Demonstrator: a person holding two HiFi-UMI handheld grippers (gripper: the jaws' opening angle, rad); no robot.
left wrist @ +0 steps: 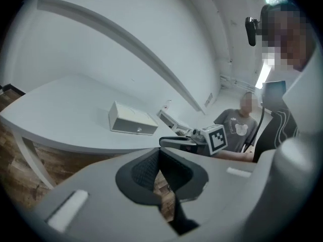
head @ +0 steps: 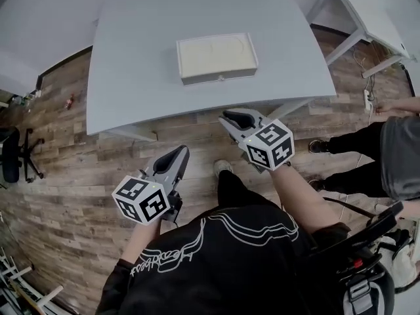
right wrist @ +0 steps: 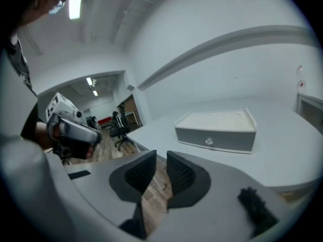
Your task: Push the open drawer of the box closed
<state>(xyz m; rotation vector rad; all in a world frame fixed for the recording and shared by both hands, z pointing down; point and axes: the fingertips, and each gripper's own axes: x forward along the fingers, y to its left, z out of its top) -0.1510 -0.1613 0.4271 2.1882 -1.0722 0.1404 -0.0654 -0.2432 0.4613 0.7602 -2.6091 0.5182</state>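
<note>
A white box [head: 216, 58] sits in the middle of the white table [head: 131, 77], its drawer front with a small knob [right wrist: 209, 141] facing me. The drawer front looks about flush with the box [right wrist: 217, 130]. Both grippers hover over the wooden floor, short of the table's near edge and apart from the box. My left gripper [head: 178, 153] is shut and holds nothing, its pads meeting at the tips [left wrist: 159, 153]. My right gripper [head: 230, 117] is nearer the table. Only a thin slit shows between its pads [right wrist: 161, 158], with nothing in it.
A second white table [head: 367, 12] stands at the back right. A person [head: 394, 156] stands to my right, feet near the table corner. A black office chair [head: 13, 153] is at the far left. A table leg [head: 134, 133] is ahead of the left gripper.
</note>
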